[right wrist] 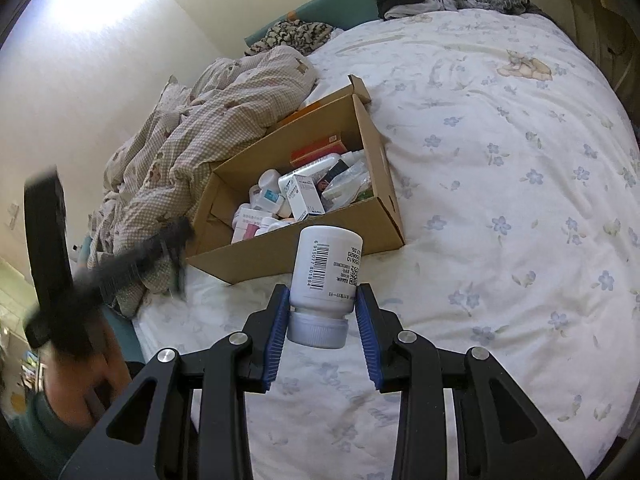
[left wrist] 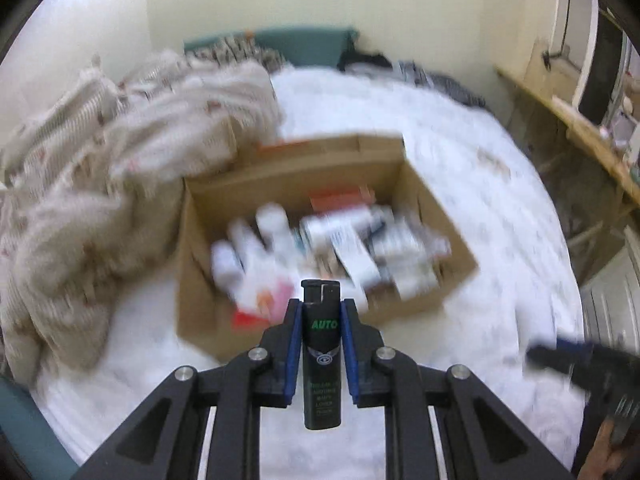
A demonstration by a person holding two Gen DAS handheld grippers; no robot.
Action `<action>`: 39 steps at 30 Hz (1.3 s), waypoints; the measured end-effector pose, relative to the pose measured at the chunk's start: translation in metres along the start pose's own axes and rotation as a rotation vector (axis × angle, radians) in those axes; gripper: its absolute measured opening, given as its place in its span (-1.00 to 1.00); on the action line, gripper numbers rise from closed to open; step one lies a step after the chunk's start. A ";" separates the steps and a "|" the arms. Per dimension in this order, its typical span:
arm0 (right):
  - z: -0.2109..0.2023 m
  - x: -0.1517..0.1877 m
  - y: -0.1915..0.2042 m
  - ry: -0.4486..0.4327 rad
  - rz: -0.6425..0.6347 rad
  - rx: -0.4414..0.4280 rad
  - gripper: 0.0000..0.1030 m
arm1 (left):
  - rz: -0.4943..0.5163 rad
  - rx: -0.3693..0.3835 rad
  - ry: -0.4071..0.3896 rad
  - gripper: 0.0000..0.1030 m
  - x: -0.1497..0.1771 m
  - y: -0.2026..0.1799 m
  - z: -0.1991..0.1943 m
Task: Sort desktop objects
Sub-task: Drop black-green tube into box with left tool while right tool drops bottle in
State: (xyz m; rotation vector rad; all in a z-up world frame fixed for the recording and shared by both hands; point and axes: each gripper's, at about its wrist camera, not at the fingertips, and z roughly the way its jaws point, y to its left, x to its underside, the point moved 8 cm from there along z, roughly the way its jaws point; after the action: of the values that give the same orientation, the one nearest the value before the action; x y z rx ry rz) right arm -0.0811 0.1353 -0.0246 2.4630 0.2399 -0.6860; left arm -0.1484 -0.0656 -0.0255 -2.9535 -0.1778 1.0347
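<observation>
While my left hand-held gripper (left wrist: pixel 321 312) clamped the black lighter (left wrist: pixel 321 354) and my right hand-held gripper (right wrist: pixel 323 307) pinched the white pill bottle (right wrist: pixel 325 276) cap-down above the bed (right wrist: pixel 500 184), short of the cardboard box (right wrist: pixel 372 152), I feared the bottle slipping.

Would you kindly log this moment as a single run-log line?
left gripper: shut on black lighter | right gripper: shut on white pill bottle, cap toward camera | cardboard box: open on bed, holds medicine packs

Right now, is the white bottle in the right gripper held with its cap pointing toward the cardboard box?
No, the white bottle in the right gripper has its cap toward the camera, its base toward the cardboard box.
</observation>
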 end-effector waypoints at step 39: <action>0.048 -0.110 0.040 -0.022 -0.193 0.155 0.27 | -0.261 0.059 -0.004 0.55 -0.027 0.058 0.043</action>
State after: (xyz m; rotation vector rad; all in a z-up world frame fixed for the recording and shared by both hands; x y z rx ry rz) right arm -0.1821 0.0734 0.0177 2.6008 0.4357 -0.8416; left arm -0.1901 -0.1280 -0.0453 -2.7779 -0.5080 0.9916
